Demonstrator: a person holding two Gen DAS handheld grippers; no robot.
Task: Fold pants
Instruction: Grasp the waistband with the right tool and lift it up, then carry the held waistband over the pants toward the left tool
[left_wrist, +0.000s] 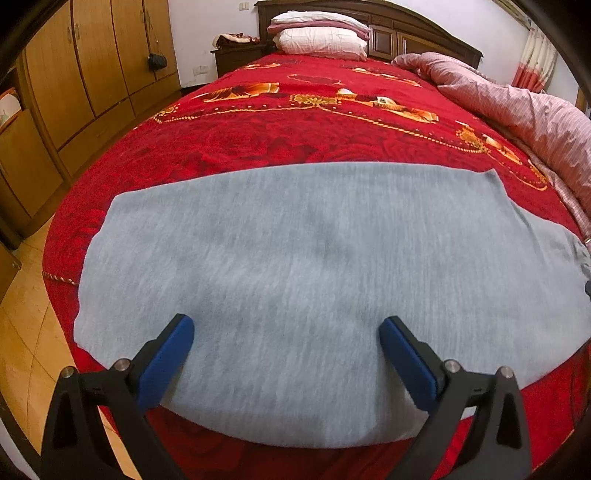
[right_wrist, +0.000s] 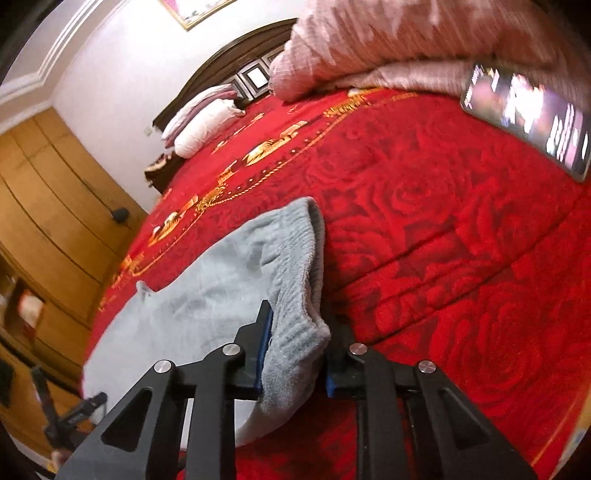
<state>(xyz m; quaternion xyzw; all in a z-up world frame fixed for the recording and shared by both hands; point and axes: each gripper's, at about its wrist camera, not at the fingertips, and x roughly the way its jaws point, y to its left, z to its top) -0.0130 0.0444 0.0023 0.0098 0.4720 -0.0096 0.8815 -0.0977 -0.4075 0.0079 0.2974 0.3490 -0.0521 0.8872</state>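
Pants (left_wrist: 314, 266) lay flat on bed (left_wrist: 280, 140). Right gripper (right_wrist: 299, 343) was clamped on waistband (right_wrist: 295, 332); left gripper (left_wrist: 286, 332) hovered spread wide, empty. You needed an even, taut lift to avoid bunching.

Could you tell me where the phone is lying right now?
In the right wrist view, the phone lies at upper right on the red bedspread, beside the pink quilt.

Red rose-patterned bed (left_wrist: 295, 140) bearing grey pants (left_wrist: 314, 277), pink quilt (left_wrist: 517, 103), pillows (left_wrist: 321, 35), phone (right_wrist: 532, 114).
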